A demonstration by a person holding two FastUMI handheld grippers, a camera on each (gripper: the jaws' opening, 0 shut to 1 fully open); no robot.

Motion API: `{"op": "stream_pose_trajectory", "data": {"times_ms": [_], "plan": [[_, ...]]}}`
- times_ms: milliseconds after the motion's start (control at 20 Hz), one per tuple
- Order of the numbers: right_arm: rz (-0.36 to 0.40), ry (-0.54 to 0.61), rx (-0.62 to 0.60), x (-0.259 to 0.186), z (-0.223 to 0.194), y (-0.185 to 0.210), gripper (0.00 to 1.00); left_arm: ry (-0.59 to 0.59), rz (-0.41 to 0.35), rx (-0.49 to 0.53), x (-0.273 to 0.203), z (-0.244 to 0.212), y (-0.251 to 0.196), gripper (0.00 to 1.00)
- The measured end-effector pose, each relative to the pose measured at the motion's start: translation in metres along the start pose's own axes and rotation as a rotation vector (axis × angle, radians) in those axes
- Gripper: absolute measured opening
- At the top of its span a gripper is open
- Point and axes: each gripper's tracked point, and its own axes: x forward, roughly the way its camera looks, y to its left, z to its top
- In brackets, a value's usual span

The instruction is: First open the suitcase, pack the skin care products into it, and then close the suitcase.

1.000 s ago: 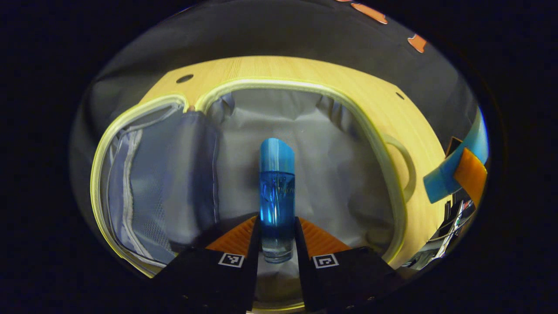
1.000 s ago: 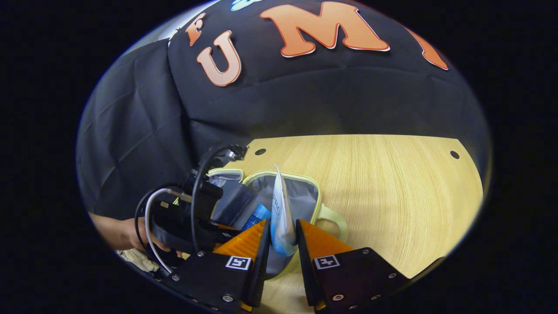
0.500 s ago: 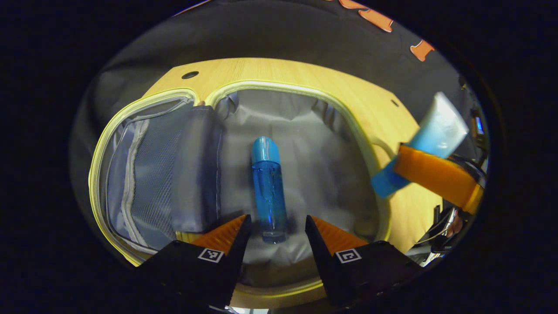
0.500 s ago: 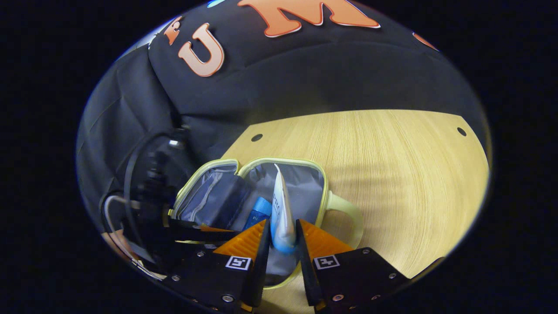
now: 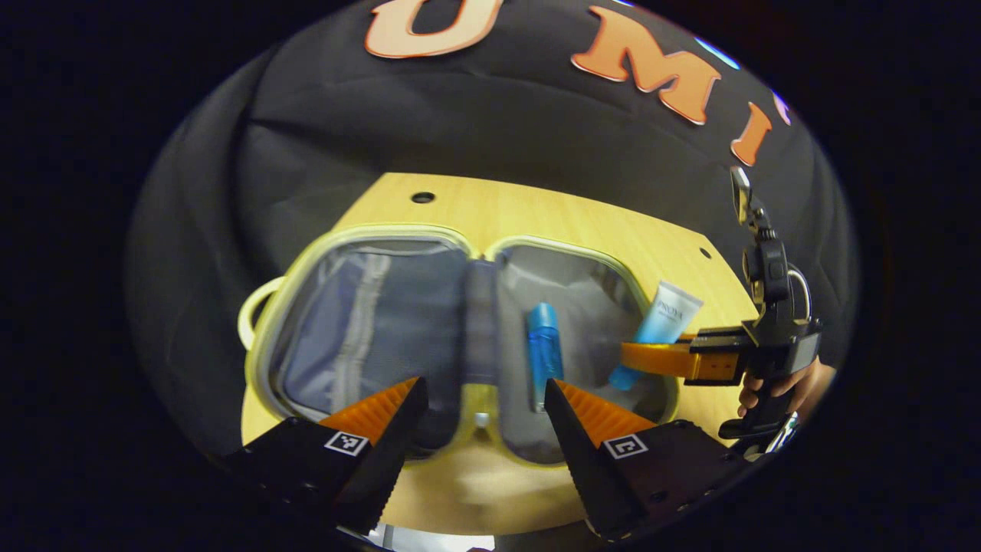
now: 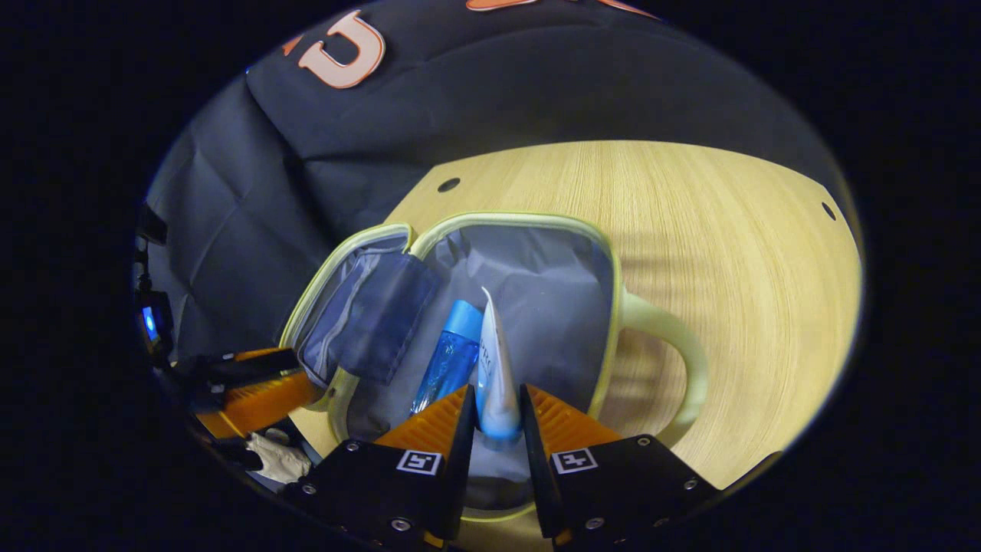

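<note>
A: Lying open on the wooden table (image 6: pixel 690 230): pale-yellow, grey-lined suitcase (image 5: pixel 368 322); resting inside: blue clear bottle (image 5: pixel 542 349).

B: Hanging empty, jaws apart: left gripper (image 5: pixel 483 402). Clamping white-and-blue squeeze tube (image 6: pixel 494 368) over the lining: right gripper (image 6: pixel 494 414). Remaining: releasing, closing.

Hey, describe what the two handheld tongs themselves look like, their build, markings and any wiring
Each set of tongs, left tongs and right tongs, has two wedge-shaped fingers with ribbed inner faces on black angular blocks. Every block carries a small square black-and-white marker; screws show on the right pair. Seen from the left gripper view, the right tongs' black body has a looped cable.
</note>
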Motion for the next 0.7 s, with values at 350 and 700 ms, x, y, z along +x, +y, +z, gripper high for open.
{"op": "stream_pose_trajectory", "data": {"times_ms": [350,700], "plan": [[-0.105,0.089,-0.017,0.03,-0.009,-0.003,0.39,-0.076,0.229,-0.123,-0.045,0.015,0.1,0.95],[-0.096,0.064,0.036,0.011,-0.002,0.003,0.56,-0.163,0.32,-0.336,-0.032,0.007,0.199,0.95]]}}
